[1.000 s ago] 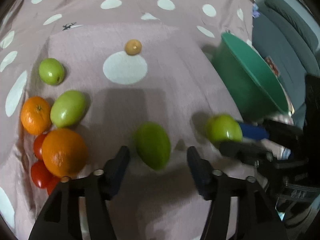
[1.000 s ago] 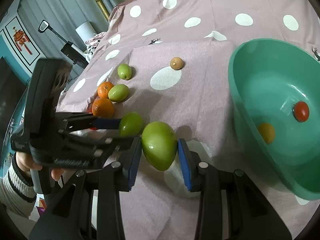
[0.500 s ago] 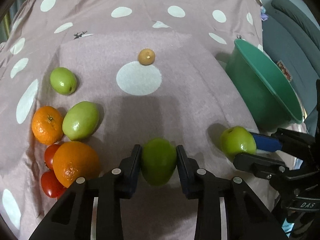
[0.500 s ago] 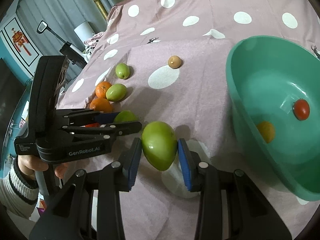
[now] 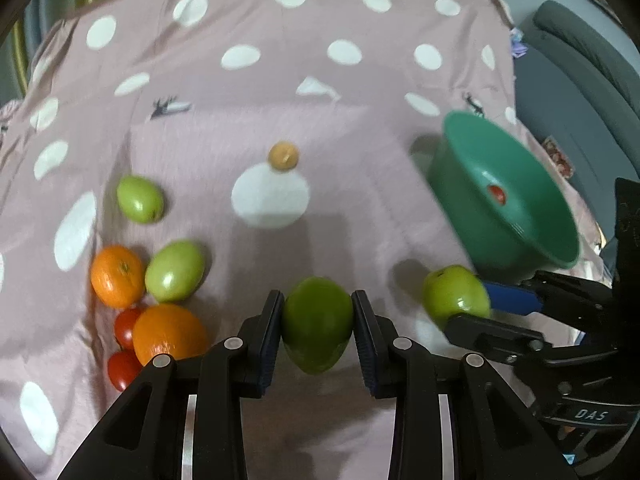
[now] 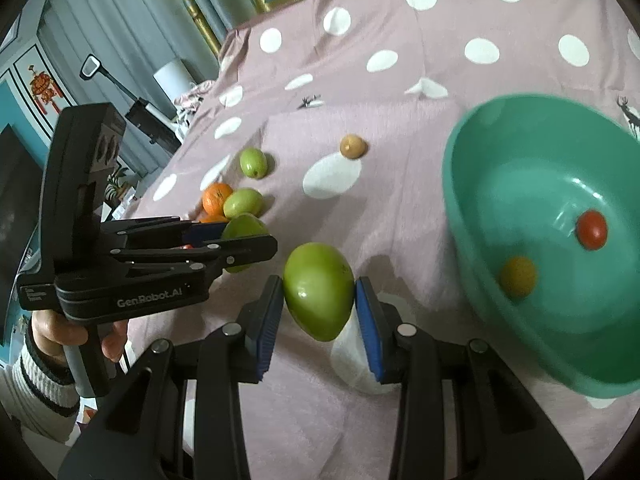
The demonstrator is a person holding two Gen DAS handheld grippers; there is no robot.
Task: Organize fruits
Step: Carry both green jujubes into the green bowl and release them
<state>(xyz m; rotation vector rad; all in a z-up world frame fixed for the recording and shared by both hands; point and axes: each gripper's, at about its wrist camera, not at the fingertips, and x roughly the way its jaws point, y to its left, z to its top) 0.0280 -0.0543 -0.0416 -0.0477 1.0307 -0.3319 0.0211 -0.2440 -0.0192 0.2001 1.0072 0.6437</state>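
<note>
My left gripper [image 5: 318,298] is shut on a dark green oval fruit [image 5: 317,332], held just above the pink dotted cloth [image 5: 360,160]. My right gripper [image 6: 319,284] is shut on a lighter green fruit [image 6: 319,300], left of the green bowl [image 6: 454,184]. The bowl holds a red tomato [image 6: 592,230] and a small yellow fruit [image 6: 518,277]. On the cloth to the left lie two green fruits [image 5: 140,199] [image 5: 175,271], two oranges [image 5: 117,276] [image 5: 170,334] and two tomatoes [image 5: 122,369]. A small tan fruit [image 5: 283,155] sits farther back.
The green bowl [image 5: 560,216] stands at the cloth's right edge, beside a grey chair [image 5: 580,80]. A hand [image 6: 76,332] in a striped sleeve holds the left gripper [image 6: 250,238]. Curtains, a lamp and furniture lie beyond the cloth's left edge.
The left jaws closed on the dark green fruit and lifted it off the cloth. The right gripper kept its fruit and stayed almost still.
</note>
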